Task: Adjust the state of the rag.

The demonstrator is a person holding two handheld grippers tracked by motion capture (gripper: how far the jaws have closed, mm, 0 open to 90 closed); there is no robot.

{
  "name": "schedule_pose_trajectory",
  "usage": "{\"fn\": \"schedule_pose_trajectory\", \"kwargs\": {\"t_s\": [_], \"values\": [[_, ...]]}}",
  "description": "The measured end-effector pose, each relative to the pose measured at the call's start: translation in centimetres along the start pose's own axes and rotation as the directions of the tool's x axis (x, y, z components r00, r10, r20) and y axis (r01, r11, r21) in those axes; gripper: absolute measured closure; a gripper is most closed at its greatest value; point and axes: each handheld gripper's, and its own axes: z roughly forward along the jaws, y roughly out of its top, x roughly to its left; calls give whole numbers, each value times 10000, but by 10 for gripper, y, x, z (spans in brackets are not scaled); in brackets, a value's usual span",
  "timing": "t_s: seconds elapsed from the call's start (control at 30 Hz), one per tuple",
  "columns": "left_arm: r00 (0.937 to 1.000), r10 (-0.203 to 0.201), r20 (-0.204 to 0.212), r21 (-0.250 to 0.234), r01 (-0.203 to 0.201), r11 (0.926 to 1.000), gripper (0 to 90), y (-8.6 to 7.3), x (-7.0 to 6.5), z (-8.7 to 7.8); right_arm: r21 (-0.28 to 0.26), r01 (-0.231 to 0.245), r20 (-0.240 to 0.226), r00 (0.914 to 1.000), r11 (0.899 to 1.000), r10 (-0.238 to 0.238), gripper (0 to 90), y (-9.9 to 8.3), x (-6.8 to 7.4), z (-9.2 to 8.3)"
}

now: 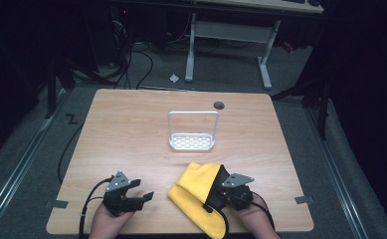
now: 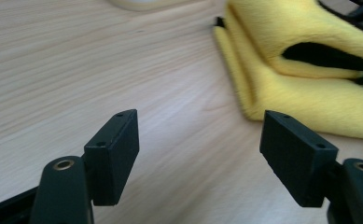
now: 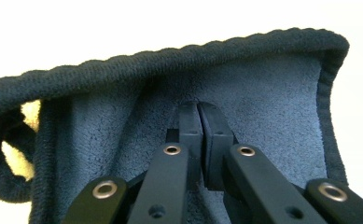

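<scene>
one light wooden table [image 1: 131,134] carries a white wire rack with a perforated base [image 1: 192,143] near its centre. nearer the person, a folded cloth, yellow on one face and dark blue on the other [image 1: 197,191], is pinched at its right edge by the clenched right gripper [image 1: 220,191]. the cloth's long axis runs diagonally, far end toward the rack. the left gripper [image 1: 144,197], jaws spread and empty, is placed just left of the cloth, with its free yellow edge straight ahead.

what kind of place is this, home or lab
Most likely a lab or recording room, not a home. A bare wooden table stands on grey carpet with cables trailing over the floor, a height-adjustable desk frame stands behind, and the surroundings are dark.
</scene>
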Motion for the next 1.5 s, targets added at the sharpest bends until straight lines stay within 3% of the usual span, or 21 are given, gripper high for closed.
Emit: {"fn": "schedule_pose_trajectory", "kwargs": {"t_s": [0.2, 0.47, 0.6, 0.67, 0.77, 0.83, 1.0, 1.23, 1.27, 1.47, 1.5], "values": [[9940, 770, 777, 218, -790, 9966, 323, 8, -38, 15, -22, 40, -90, 10000, 10000, -40, 870, 1, 2, 2], [9819, 1069, 1566, 644, -1181, 9909, 407, 10, -67, 39, -126, -89, -260, 9996, 9999, 86, 854, 0, -2, 2], [9774, 1526, 1464, 947, -1674, 9813, 453, 12, -83, 52, -128, -84, -253, 9996, 9999, 80, 846, 0, -2, 2], [9748, 1852, 1240, 1295, -2009, 9710, 480, 11, -89, 59, -119, -81, -252, 9997, 9999, 78, 844, 0, -2, 2], [9626, 2630, 648, 1450, -2698, 9519, 609, 8, -96, 61, -131, -67, -233, 9997, 9999, 64, 843, 0, -2, 2], [9660, 2479, 733, 1471, -2563, 9553, 704, 9, -95, 60, -133, -60, -228, 9997, 9999, 57, 841, 0, -2, 2], [9645, 2511, 815, 1407, -2605, 9552, 853, 9, -95, 57, -137, -50, -178, 9998, 9999, 48, 825, 0, -2, 2], [9697, 2348, 680, 1147, -2414, 9636, 875, 11, -87, 44, -144, -35, -170, 9998, 9999, 33, 817, 0, -3, 2], [9749, 2139, 613, 1006, -2192, 9705, 875, 12, -81, 38, -138, -19, -148, 9999, 9999, 17, 818, 0, -3, 2], [9852, 1683, 330, 676, -1702, 9831, 877, 14, -64, 23, -99, 28, -63, 10000, 9999, -29, 818, 0, -3, 1], [9881, 1524, 187, 575, -1532, 9865, 877, 14, -56, 18, -77, 19, -1, 10000, 10000, -19, 819, 0, -4, 1]]}}
